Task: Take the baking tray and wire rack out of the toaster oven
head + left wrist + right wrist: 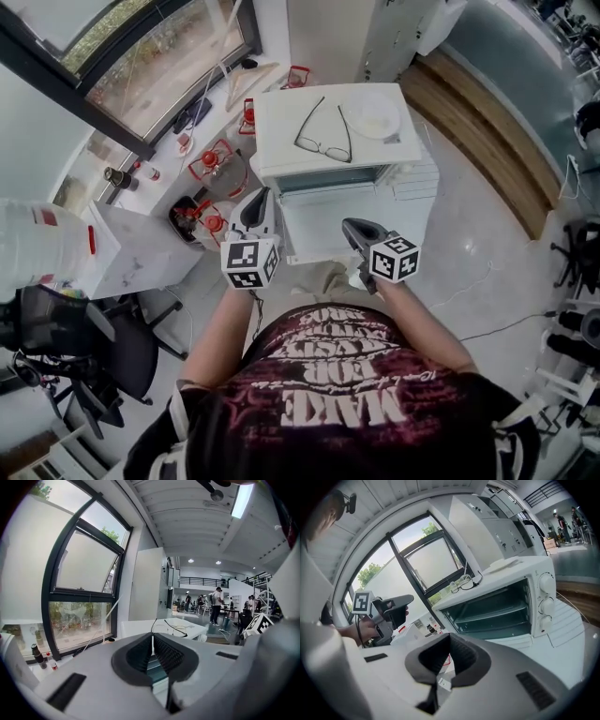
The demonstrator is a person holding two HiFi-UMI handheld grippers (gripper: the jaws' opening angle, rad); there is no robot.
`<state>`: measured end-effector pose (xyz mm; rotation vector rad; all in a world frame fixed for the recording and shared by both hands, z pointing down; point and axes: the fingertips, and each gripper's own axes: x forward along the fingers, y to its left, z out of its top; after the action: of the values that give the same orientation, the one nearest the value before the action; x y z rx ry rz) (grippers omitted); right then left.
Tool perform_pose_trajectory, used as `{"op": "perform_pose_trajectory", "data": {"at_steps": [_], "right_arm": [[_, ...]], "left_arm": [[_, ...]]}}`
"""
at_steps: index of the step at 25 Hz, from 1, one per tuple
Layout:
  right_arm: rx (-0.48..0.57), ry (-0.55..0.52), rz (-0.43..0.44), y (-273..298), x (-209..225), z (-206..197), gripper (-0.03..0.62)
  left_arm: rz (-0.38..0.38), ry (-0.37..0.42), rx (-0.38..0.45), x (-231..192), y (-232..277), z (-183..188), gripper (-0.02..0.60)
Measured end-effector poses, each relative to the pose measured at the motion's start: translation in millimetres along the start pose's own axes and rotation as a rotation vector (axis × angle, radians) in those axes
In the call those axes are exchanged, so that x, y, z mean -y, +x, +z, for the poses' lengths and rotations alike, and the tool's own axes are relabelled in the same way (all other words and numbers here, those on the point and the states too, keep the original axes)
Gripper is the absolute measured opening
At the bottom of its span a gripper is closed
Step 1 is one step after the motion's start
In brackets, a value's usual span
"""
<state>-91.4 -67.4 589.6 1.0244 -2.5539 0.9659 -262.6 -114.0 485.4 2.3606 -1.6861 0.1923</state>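
Note:
A white toaster oven [323,141] stands on a white surface ahead of me, its door [323,230] folded down. In the right gripper view the oven [506,597] is open and two dark shelf levels [499,616] show inside; I cannot tell the tray from the wire rack. My left gripper [258,199] hovers at the door's left front corner, jaws shut and empty [152,641]. My right gripper [349,228] hangs just before the door's right part, also shut with nothing in it [450,644]. Neither touches the oven.
Black-framed glasses [323,131] and a white plate [373,117] lie on the oven's top. Red-capped bottles [211,164] and a white box [141,248] sit to the left under the window. A black office chair [112,356] stands at my left.

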Motion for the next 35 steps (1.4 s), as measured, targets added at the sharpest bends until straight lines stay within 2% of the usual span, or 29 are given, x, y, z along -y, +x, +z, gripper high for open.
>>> {"op": "perform_pose_trajectory", "data": {"at_steps": [9, 18, 23, 29, 35], "right_arm": [[-0.054, 0.032, 0.063, 33, 25, 17, 0.003], [-0.081, 0.116, 0.053, 53, 66, 17, 0.005], [-0.089, 0.179, 0.035, 70, 85, 16, 0.005], [-0.101, 0.226, 0.037, 96, 96, 12, 0.006], [-0.09, 0.292, 0.059, 114, 102, 10, 0.044]], "left_arm": [[0.101, 0.045, -0.047, -29, 37, -7, 0.015], [0.098, 0.082, -0.139, -30, 80, -28, 0.015], [0.076, 0.071, -0.156, -32, 90, -34, 0.015], [0.014, 0.075, -0.158, -28, 98, -37, 0.015], [0.019, 0.062, -0.157, -28, 99, -39, 0.014]]}}
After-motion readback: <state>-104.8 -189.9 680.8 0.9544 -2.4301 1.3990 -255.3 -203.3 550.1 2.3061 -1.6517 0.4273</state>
